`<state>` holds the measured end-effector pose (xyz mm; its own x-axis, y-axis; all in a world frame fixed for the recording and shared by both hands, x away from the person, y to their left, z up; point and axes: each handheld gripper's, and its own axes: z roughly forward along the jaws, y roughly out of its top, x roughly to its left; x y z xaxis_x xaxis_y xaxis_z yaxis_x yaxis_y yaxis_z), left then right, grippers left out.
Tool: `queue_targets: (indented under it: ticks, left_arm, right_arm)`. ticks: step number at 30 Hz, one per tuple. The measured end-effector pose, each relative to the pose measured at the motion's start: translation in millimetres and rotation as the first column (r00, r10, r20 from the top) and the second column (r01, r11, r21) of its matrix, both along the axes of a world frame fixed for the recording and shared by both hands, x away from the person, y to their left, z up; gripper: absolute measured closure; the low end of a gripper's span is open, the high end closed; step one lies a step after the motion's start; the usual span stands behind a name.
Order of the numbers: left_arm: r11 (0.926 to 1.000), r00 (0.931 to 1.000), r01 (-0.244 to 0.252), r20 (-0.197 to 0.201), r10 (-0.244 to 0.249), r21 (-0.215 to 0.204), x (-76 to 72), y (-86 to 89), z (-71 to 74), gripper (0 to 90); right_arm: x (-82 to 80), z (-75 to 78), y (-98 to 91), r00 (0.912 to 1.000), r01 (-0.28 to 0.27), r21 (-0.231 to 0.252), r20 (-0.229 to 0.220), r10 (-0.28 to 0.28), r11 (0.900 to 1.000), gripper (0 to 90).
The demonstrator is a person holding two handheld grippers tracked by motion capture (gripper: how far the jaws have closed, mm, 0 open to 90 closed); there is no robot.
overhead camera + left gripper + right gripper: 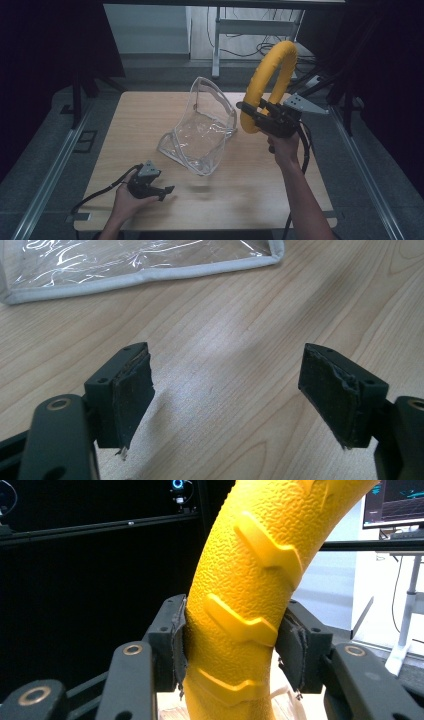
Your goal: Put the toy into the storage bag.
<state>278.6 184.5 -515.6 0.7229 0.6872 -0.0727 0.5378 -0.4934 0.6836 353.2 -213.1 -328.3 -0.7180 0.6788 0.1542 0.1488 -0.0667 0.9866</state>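
A yellow ring [270,80] with a pebbled, ridged surface is held up in the air over the table's right side. My right gripper [250,111] is shut on its lower part; in the right gripper view both pads press the yellow ring [245,610] from either side. A clear plastic pouch [200,130] with a pale grey edge stands open at the table's middle, just left of the ring. My left gripper [165,192] rests low near the front left of the table, open, with bare wood between its pads [132,395]. The pouch's edge [140,277] lies beyond it.
The wooden table [240,195] has bare room in front and to the left. Dark curtains and metal rails flank it. A grey stand and cables sit on the floor beyond the far edge.
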Motion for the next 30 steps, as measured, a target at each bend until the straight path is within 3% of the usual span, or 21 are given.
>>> queue_targets:
  ticks: [11, 30]
  left_arm:
    - [1.0000, 1.0000, -0.002, 0.002, 0.003, -0.003, -0.4, 0.4, 0.5, 21.6]
    - [1.0000, 1.0000, -0.001, -0.003, 0.001, 0.002, -0.5, 0.3, 0.7, 21.6]
  right_arm:
    - [-2.1, 7.7, 8.0, 0.9991, -0.016, 0.009, 0.038, 0.016, 0.9998, 50.6]
    - [-12.6, 32.5, 29.0, 0.9909, -0.105, 0.040, 0.089, 0.102, 0.9936, 50.5]
